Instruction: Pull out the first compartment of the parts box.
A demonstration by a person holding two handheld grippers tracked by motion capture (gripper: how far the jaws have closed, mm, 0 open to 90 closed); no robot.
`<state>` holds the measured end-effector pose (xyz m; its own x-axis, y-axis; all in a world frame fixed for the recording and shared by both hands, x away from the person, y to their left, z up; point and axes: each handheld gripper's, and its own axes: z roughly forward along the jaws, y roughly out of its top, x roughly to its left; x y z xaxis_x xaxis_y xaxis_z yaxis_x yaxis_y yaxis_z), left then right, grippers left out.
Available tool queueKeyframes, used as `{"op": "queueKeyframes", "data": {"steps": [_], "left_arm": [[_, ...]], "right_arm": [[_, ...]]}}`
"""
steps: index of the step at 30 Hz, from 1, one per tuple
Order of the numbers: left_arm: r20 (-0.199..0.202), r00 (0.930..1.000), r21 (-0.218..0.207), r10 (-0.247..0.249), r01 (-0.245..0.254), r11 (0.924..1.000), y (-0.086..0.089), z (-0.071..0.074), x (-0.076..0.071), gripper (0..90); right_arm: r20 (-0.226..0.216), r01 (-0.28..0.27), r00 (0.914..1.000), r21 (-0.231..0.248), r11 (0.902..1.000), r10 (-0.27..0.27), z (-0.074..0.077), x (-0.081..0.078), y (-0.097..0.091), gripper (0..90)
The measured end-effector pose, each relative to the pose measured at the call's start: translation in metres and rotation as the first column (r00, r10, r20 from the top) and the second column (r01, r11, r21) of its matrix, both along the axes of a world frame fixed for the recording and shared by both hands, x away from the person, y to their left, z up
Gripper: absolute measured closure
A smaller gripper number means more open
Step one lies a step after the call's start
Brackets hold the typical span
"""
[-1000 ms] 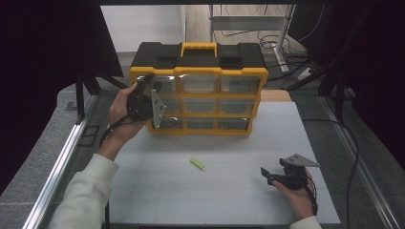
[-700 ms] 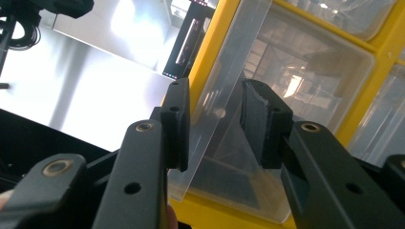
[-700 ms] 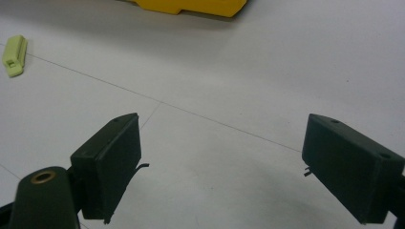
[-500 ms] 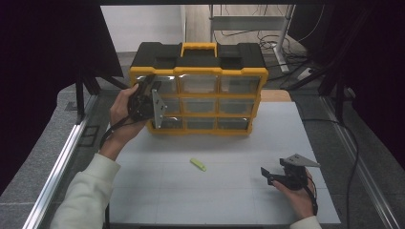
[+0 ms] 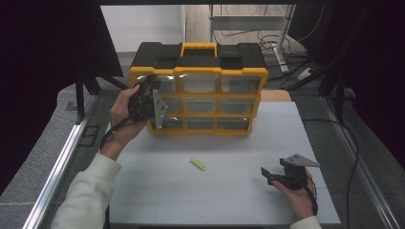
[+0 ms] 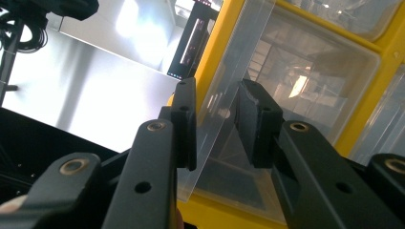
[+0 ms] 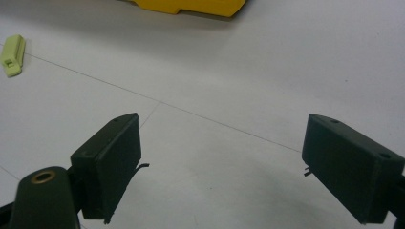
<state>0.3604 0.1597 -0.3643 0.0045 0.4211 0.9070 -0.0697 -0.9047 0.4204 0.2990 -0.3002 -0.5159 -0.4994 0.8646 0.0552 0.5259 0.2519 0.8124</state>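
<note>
A yellow and black drawer organizer point(image 5: 198, 90) stands upright at the back of the white table point(image 5: 229, 200). My left gripper point(image 5: 161, 101) is at its left column of clear drawers. In the left gripper view the jaws point(image 6: 217, 102) straddle the tilted clear front lip point(image 6: 224, 76) of a drawer point(image 6: 310, 90). They have just been closing, and the pads stand close to the lip on both sides. My right gripper point(image 5: 267, 175) rests open low over the table at the front right, with nothing between its fingers point(image 7: 224, 157).
A small pale green piece point(image 5: 197, 164) lies on the table in front of the organizer, also at the top left of the right gripper view point(image 7: 12, 55). Metal rails run along both table sides. Cables lie on the floor behind.
</note>
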Motion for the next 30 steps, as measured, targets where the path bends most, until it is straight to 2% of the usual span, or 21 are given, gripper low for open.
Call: {"op": "queueKeyframes", "data": {"steps": [30], "left_arm": [[0.013, 0.9997, -0.009, -0.023, 0.023, 0.9997, 0.0032, -0.0019, -0.0079, 69.9]], "right_arm": [[0.001, 0.001, 1.0, -0.001, 1.0, -0.001, 0.0, 0.0, -0.0006, 13.3]]}}
